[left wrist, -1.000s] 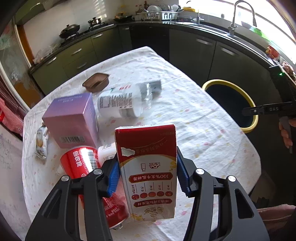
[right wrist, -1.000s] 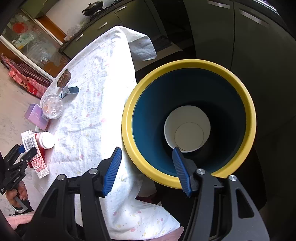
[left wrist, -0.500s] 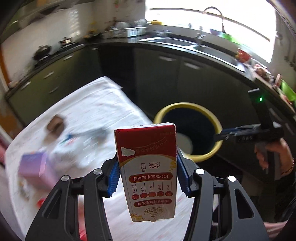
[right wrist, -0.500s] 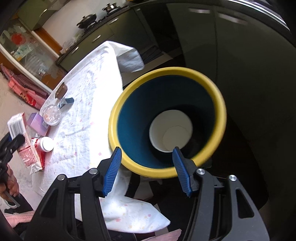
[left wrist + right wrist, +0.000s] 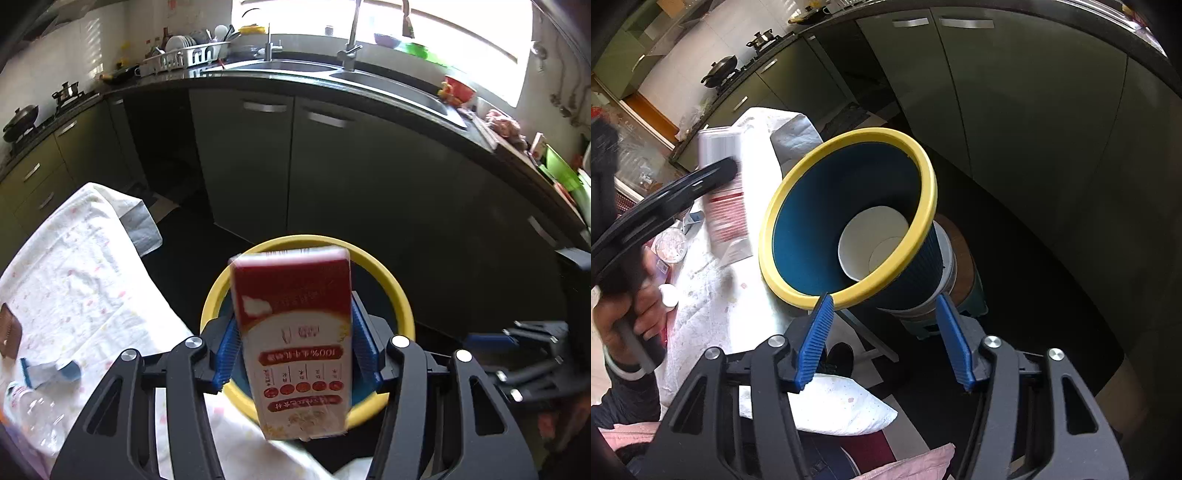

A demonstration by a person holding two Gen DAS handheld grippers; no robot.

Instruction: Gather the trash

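While left claw (image 5: 297,352) opens, one carton (image 5: 295,332) hangs over one bin (image 5: 400,299).

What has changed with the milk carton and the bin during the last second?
The left claw carried the milk carton from over the table to over the bin. Its jaws are now opening, the carton blurred between them. The right claw stayed empty by the bin, where the paper cup stayed.

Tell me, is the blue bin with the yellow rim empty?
No. The right wrist view shows a white paper cup lying at the bottom of the blue bin with the yellow rim. Nothing else shows inside.
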